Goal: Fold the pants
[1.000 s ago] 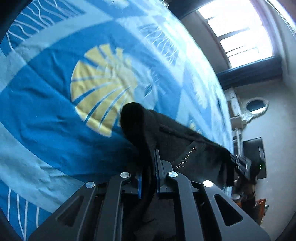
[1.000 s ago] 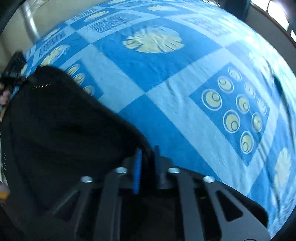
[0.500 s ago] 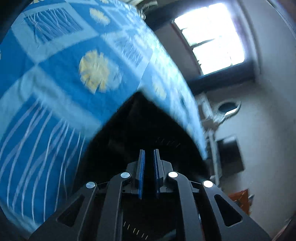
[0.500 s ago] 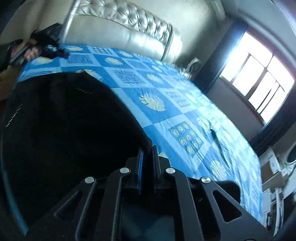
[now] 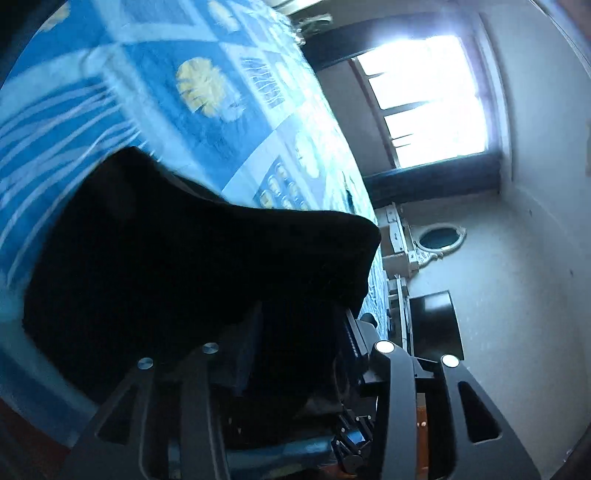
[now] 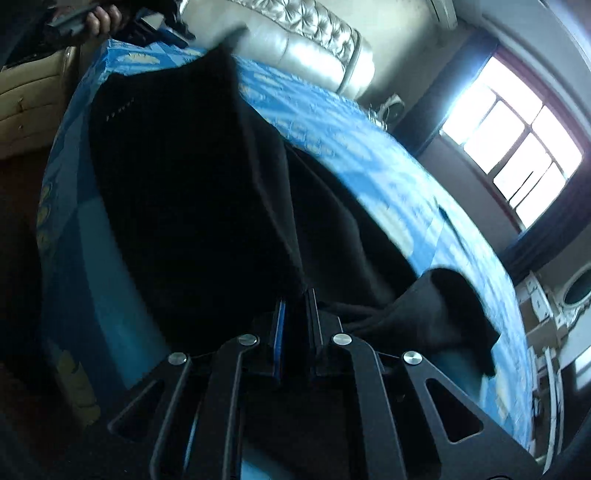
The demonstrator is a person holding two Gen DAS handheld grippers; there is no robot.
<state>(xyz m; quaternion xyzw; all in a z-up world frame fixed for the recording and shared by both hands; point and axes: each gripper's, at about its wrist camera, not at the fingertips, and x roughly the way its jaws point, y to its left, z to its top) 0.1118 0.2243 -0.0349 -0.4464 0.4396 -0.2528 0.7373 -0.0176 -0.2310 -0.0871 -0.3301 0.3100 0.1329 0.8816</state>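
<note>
The black pants (image 5: 177, 258) lie over the near part of a blue patterned bedspread (image 5: 207, 125). In the left wrist view my left gripper (image 5: 299, 325) has its fingers spread wide apart, and black cloth drapes over the gap between them. In the right wrist view the pants (image 6: 192, 192) stretch away across the bed, and my right gripper (image 6: 295, 306) is shut on their near edge. A loose fold of the pants (image 6: 454, 306) bulges up to the right of it.
The bedspread (image 6: 388, 177) covers a bed with a tufted cream headboard (image 6: 295, 44). A bright window (image 5: 432, 99) and a white dresser with an oval mirror (image 5: 439, 240) stand beyond the bed. A hand (image 6: 99, 18) holds the other gripper at top left.
My left gripper, shut on the pants before, now has its fingers apart. Both grippers have swung up and back, and the pants have spread out over the bed.
</note>
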